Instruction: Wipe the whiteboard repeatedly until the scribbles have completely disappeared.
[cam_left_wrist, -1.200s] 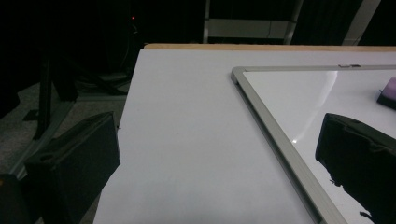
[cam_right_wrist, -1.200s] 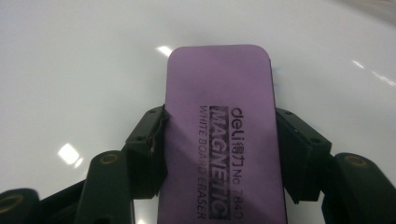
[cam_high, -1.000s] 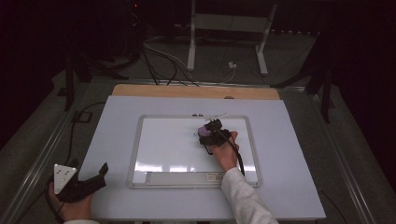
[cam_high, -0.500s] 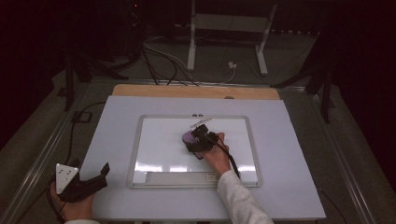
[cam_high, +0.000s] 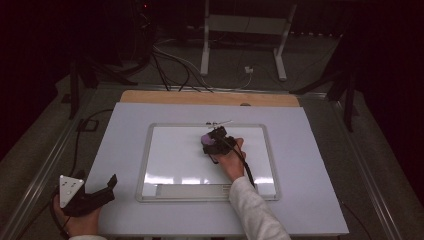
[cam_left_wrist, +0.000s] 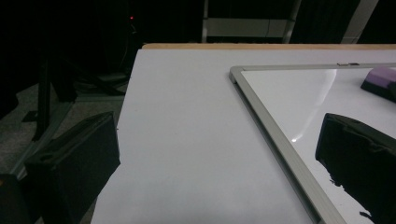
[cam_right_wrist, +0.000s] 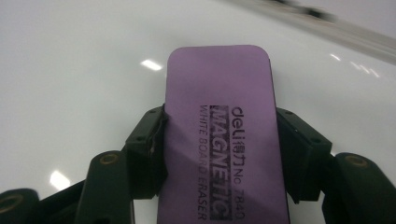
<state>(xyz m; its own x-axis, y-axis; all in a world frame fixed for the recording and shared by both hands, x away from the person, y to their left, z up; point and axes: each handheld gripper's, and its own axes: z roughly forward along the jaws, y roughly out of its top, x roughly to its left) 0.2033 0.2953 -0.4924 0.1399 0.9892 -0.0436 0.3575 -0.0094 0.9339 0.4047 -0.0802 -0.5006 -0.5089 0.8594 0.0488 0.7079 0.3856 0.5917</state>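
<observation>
- One purple eraser (cam_right_wrist: 219, 135) sits between the right gripper (cam_high: 216, 141) jaws — clamped on both long sides, flat on the one whiteboard (cam_high: 170, 165), far of centre.
- Left gripper (cam_high: 95, 197) — spread wide, empty, near-left table (cam_high: 310, 150) corner.

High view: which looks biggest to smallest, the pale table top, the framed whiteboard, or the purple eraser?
1. Pale table top
2. Silver-framed whiteboard
3. Purple block eraser, clamped in the right hand-held gripper
</observation>
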